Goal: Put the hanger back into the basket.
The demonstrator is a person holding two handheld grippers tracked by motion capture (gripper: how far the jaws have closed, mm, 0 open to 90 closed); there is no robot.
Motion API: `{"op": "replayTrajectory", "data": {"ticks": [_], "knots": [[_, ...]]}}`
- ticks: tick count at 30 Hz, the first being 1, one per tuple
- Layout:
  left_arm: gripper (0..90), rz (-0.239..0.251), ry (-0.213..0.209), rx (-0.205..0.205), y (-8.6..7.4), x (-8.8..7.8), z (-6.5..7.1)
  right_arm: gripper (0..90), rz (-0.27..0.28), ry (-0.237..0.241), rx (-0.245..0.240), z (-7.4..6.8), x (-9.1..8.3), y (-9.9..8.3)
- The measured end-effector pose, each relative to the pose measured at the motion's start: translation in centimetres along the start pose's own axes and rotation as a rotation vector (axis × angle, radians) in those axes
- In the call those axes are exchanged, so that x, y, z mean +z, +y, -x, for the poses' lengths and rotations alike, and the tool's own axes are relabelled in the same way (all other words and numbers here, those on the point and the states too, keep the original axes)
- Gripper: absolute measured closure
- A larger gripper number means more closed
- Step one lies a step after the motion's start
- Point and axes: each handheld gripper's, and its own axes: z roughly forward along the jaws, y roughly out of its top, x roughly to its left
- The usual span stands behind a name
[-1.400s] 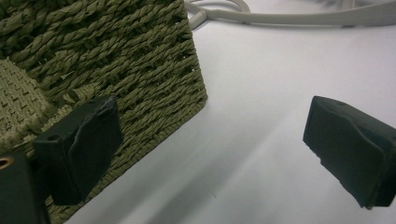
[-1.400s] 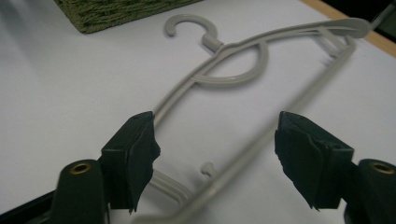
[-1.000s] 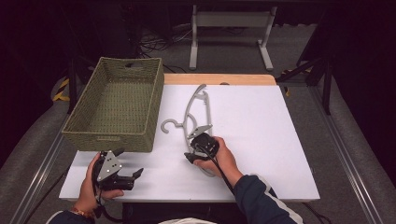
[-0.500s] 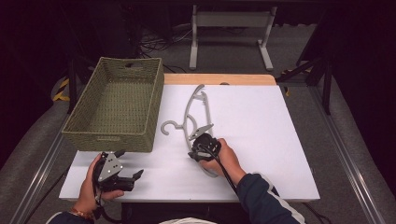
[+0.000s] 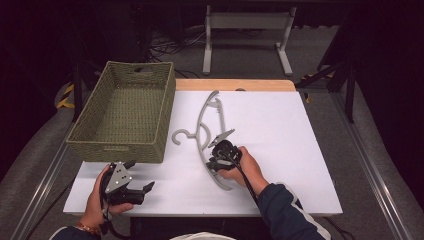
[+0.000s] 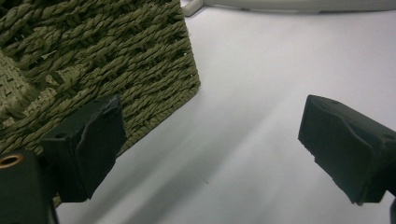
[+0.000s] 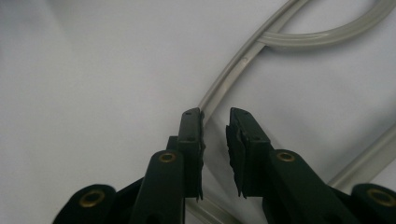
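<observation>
I see bare white tabletop (image 5: 280,130) right of the green woven basket (image 5: 125,112); the grey plastic hanger (image 5: 202,135) lies beside it.

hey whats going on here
A person at a white table holds a gripper in each hand. The right gripper is down on a grey plastic hanger, its jaws nearly together around the hanger's thin arm after closing and then easing a little; whether the pads press on it I cannot tell. The left gripper sits open near the table's front edge, beside a green woven basket, with nothing between its jaws.
</observation>
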Motion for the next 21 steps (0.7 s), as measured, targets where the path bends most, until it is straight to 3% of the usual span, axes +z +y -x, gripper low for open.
{"op": "replayTrajectory", "data": {"ticks": [3,9,11,18,21], "knots": [[8.0,-0.003,-0.007,0.016,0.1,0.0,0.2,65.5,-0.059,-0.004,-0.006,-0.1,-0.2,0.9],[8.0,-0.015,-0.019,0.025,0.1,0.0,0.2,62.4,-0.152,0.021,-0.048,-0.8,0.0,2.2],[8.0,-0.018,-0.022,0.03,0.1,0.0,0.3,62.9,-0.223,0.011,-0.081,-1.2,1.1,2.3],[7.4,-0.021,-0.03,0.014,0.0,0.1,0.4,67.0,-0.258,-0.013,-0.121,-1.6,1.5,2.5],[7.4,-0.027,-0.038,0.016,0.0,0.2,0.5,73.8,-0.25,-0.017,-0.095,-1.3,1.4,2.5]]}}
